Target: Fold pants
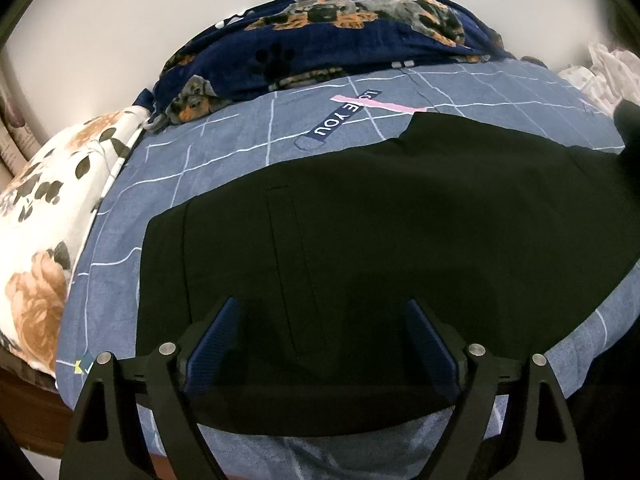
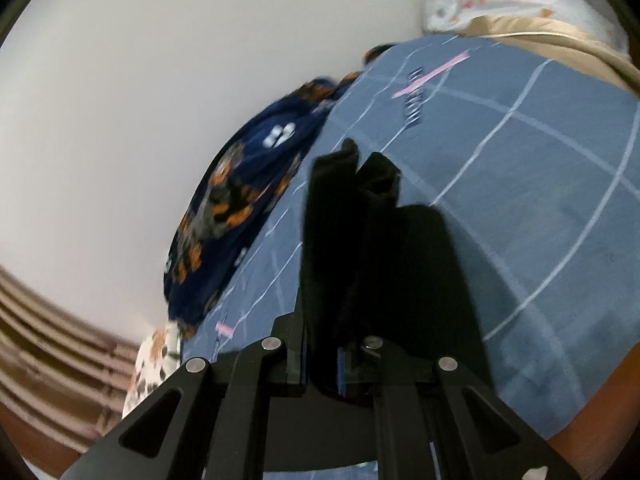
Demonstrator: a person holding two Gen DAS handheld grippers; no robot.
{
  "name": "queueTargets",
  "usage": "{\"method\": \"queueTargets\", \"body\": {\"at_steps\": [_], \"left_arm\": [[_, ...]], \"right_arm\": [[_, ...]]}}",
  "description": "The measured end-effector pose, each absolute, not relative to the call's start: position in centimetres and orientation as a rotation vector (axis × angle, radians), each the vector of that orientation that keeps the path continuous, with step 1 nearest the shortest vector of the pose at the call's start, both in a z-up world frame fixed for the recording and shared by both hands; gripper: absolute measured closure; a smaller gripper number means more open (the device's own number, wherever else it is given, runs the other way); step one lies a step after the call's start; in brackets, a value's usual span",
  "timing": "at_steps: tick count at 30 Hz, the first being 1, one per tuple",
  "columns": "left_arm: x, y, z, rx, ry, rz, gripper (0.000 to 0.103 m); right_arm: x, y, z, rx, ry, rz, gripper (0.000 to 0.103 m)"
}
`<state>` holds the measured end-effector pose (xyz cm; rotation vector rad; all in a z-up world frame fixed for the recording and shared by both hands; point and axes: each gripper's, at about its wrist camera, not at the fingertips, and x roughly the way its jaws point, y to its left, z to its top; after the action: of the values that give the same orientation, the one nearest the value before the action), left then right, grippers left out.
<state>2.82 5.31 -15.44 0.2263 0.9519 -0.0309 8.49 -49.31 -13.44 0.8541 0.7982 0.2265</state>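
Note:
Black pants (image 1: 380, 240) lie spread flat on a blue checked bedsheet (image 1: 224, 156) in the left wrist view. My left gripper (image 1: 322, 304) hovers over their near edge with its blue pads (image 1: 216, 344) wide apart; the cloth lies under the jaws and neither pad presses on it. In the right wrist view my right gripper (image 2: 322, 360) is shut on a bunched end of the pants (image 2: 352, 220), which stands up between the narrow jaws above the sheet (image 2: 520, 200). That view is blurred. A dark blurred shape (image 1: 628, 132) sits at the right edge of the left wrist view.
A navy blanket with dog prints (image 1: 320, 48) is heaped along the far side of the bed by the white wall. A floral pillow (image 1: 48, 216) lies at the left end. Pale patterned bedding (image 2: 520, 0) lies at the other end. The bed's near edge (image 1: 580, 340) runs close by.

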Motion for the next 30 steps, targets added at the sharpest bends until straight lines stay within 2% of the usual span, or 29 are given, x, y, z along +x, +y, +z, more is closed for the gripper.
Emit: {"method": "queueTargets", "body": {"at_steps": [30], "left_arm": [[2.9, 4.9, -15.6, 0.229, 0.97, -0.047, 0.015]], "right_arm": [[7.8, -33.5, -16.4, 0.567, 1.022, 0.426, 0.093]]}}
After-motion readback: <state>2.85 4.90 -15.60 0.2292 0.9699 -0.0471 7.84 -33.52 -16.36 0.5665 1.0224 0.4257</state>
